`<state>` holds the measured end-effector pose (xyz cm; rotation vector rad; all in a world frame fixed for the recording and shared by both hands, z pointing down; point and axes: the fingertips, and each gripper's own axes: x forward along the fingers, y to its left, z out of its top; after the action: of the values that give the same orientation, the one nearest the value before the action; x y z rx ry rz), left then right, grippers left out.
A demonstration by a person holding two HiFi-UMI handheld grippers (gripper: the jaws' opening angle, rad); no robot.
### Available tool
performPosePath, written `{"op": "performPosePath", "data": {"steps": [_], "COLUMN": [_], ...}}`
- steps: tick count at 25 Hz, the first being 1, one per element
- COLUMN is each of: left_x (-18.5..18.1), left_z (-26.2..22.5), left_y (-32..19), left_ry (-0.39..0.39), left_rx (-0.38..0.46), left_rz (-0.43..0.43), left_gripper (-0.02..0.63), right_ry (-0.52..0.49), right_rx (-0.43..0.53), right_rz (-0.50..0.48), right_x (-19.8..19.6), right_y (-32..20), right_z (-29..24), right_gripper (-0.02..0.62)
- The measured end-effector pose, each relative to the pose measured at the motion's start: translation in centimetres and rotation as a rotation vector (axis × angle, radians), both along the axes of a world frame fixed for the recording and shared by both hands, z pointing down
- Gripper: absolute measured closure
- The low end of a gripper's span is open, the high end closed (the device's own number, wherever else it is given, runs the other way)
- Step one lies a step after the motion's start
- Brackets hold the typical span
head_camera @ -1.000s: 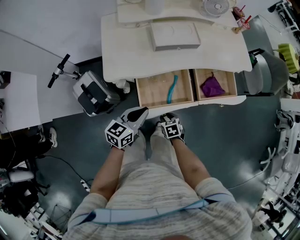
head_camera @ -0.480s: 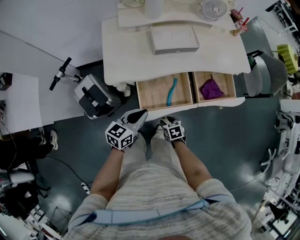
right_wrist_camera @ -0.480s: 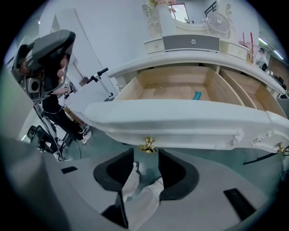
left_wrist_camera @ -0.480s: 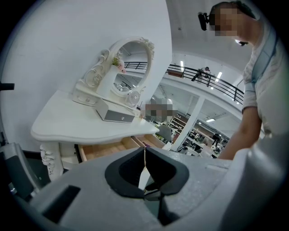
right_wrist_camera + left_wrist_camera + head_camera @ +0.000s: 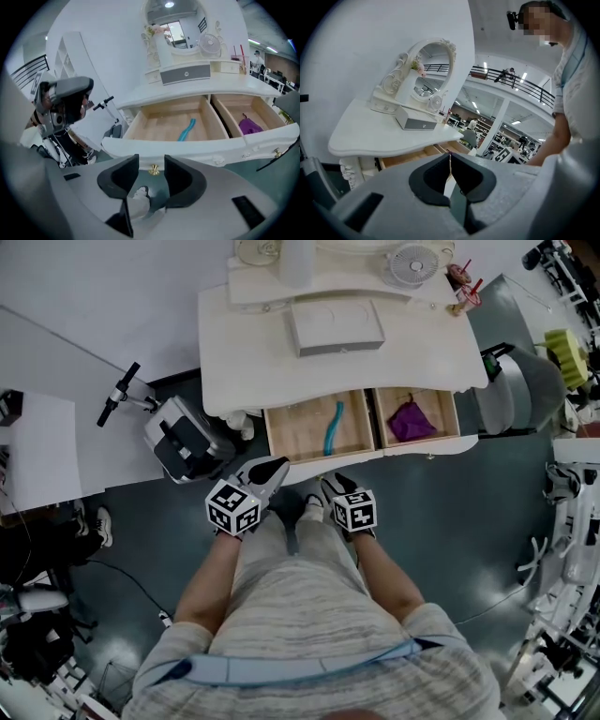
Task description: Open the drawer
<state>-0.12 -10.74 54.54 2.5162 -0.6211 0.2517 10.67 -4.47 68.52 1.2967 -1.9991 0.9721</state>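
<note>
two drawers (image 5: 295, 430) (image 5: 442, 418); one teal strip (image 5: 330, 426); one purple cloth (image 5: 406, 421); one fan (image 5: 411, 263); one grey box (image 5: 336, 326).

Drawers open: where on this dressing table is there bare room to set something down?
The tabletop is bare left of the grey box and along its front edge. The left drawer is free left of the teal object. The right drawer has little room beside the purple cloth. The back around the fan is crowded.
</note>
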Motion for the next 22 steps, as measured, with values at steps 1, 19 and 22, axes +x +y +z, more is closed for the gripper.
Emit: {"op": "performPosePath", "data": {"steps": [1,19,22], "left_x": [0.1,2.9,3.4], "left_z": [-0.1,-10.1,-12.2], "left_y": [0.1,-0.7,-0.5], "left_ry": [-0.002,0.060,0.074], "left_rx": [0.002,0.193,0.236], "left_rz": [0.004,0.034,0.037], "left_gripper": [0.586,0.586,0.586], "right_ry": [-0.014,-0.161,-0.197], "right_rx": [0.024,0.500,0.541], "right_rz": [0.011,0.003,0.000], "right_x": [0.0,1.6,2.1], "right_y": [-0.6,-7.4,-7.3], "right_z": [-1.0,-21.3,-23.8], "right_gripper": [0.440,0.586,0.586]}}
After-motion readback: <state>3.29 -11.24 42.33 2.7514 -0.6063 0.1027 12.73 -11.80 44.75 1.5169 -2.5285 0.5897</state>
